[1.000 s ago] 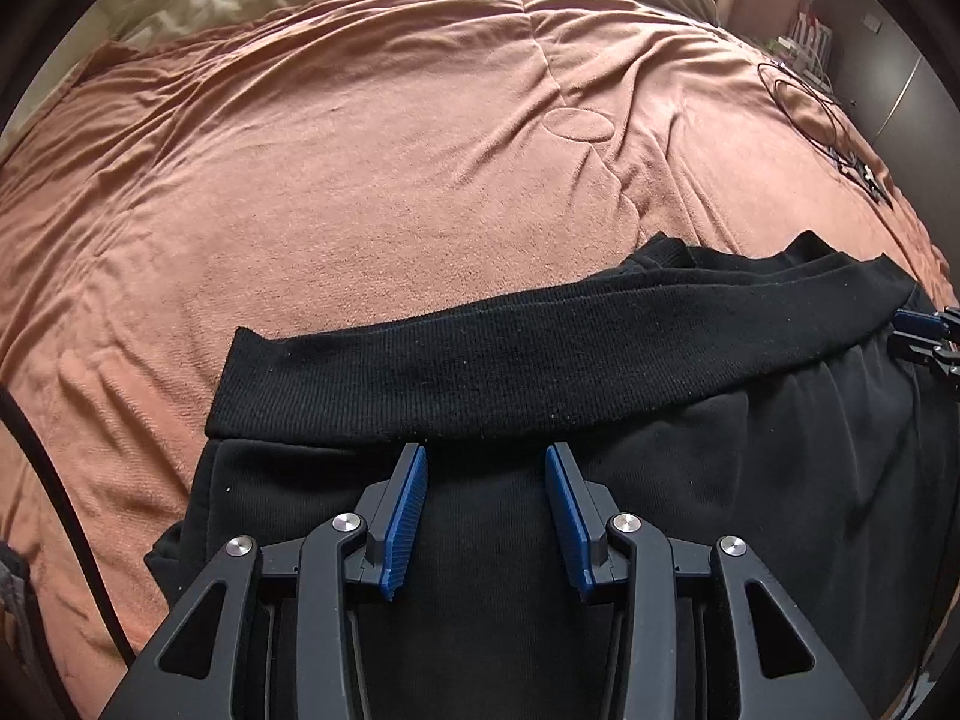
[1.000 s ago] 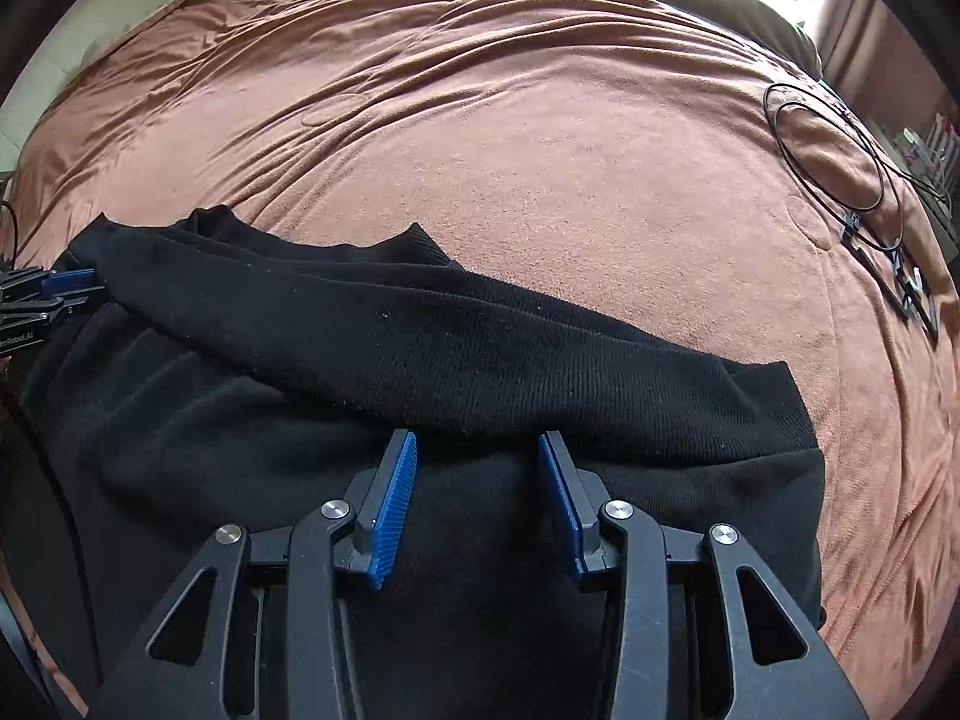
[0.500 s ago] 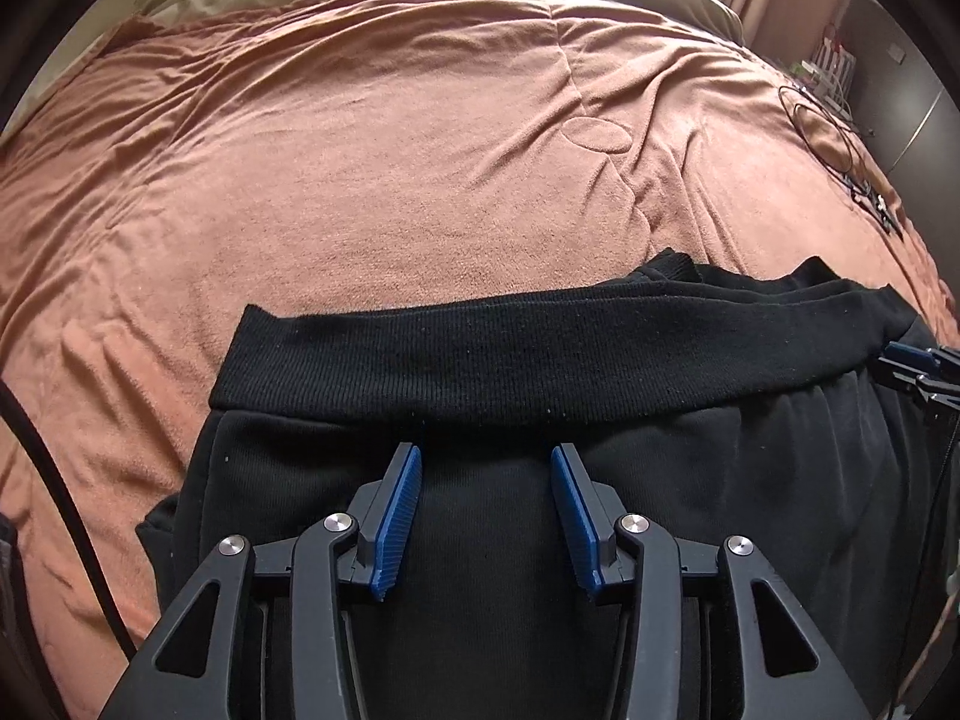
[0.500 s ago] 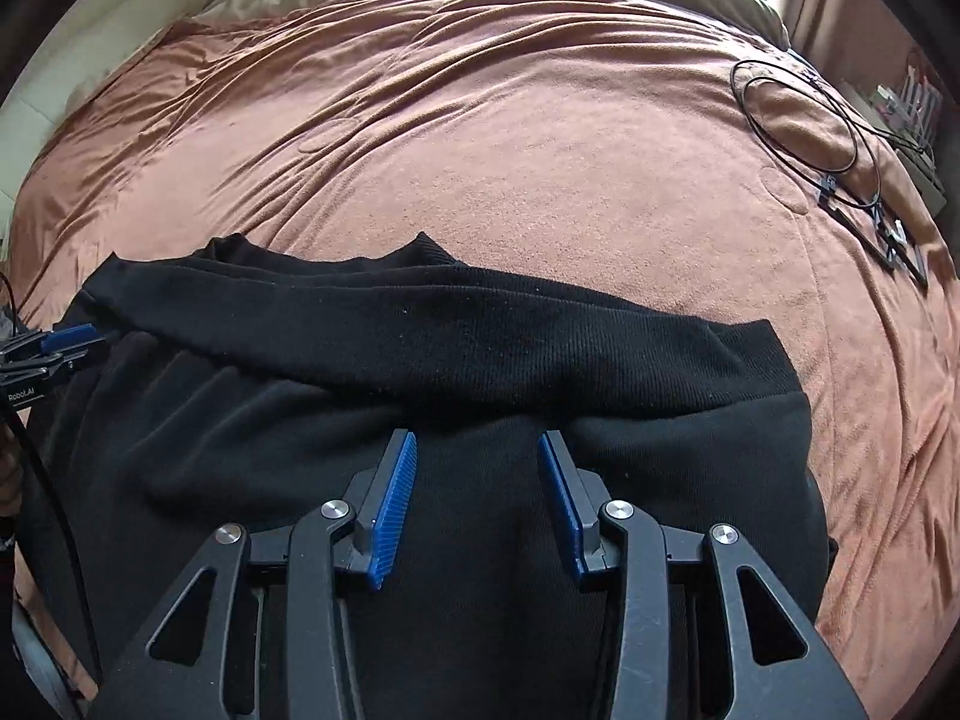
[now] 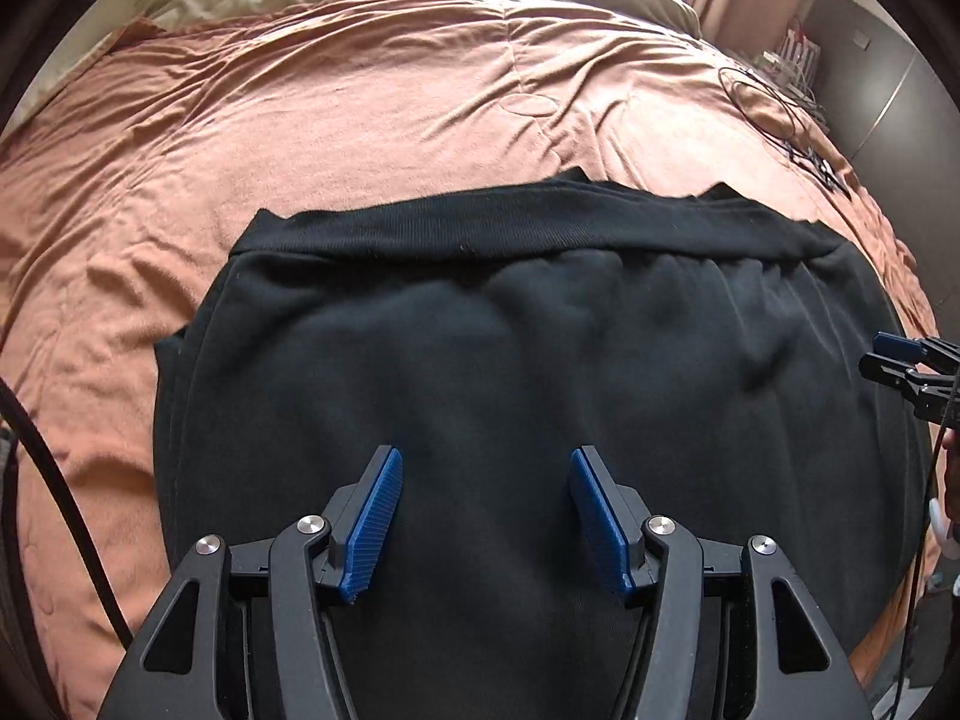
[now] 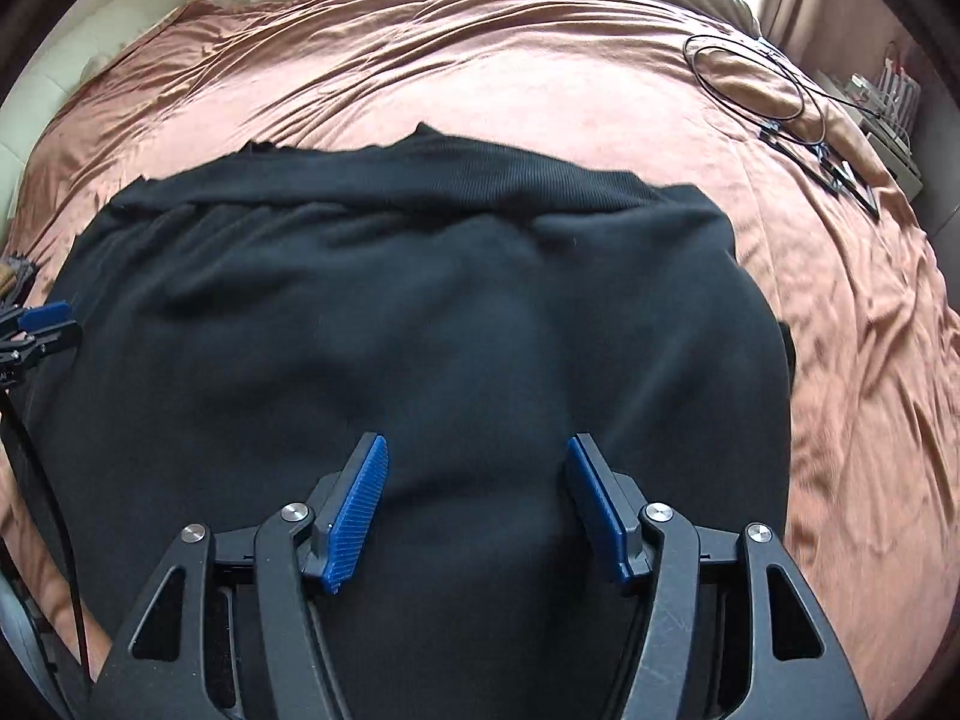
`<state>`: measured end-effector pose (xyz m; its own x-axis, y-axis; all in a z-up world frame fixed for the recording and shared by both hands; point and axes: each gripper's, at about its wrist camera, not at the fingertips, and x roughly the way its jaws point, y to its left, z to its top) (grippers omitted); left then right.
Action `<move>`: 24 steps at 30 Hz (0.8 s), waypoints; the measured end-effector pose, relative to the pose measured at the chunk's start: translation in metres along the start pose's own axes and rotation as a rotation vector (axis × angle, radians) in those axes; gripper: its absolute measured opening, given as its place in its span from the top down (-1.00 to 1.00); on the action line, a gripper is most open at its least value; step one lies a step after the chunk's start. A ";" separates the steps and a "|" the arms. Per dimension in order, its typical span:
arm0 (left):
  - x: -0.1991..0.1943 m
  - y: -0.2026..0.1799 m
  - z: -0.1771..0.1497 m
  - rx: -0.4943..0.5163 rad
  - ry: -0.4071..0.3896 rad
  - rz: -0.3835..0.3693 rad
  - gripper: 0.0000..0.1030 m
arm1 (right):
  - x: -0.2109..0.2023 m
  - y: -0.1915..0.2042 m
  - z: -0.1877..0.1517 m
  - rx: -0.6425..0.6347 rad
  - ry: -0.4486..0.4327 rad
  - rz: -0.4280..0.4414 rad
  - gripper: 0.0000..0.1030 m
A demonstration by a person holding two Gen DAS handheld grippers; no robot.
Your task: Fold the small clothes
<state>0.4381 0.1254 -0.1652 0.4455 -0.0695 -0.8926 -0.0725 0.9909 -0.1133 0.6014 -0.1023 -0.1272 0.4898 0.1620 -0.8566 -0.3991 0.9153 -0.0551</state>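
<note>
Black garment (image 5: pixel 540 372) lies flat on the bed (image 5: pixel 360 120), its ribbed band at the far edge. Both the left hand-held gripper (image 5: pixel 483 516) and right hand-held gripper (image 6: pixel 474 504) have pulled back, jaws opening and empty, so this fold looks laid.

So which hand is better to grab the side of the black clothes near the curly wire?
Probably the right tongs. They hang over the half of the black garment whose edge faces the coiled cable on the bedspread. The left tongs sit over the opposite half. Both are opening, gripping nothing.
</note>
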 end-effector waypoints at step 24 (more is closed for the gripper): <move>-0.044 0.010 -0.122 -0.088 -0.044 0.074 -0.41 | -0.070 -0.020 -0.135 0.078 -0.073 -0.001 -0.16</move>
<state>0.3084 0.1246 -0.1803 0.4747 0.0110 -0.8801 -0.1837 0.9791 -0.0869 0.4708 -0.1821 -0.1356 0.5462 0.1847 -0.8170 -0.3386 0.9408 -0.0137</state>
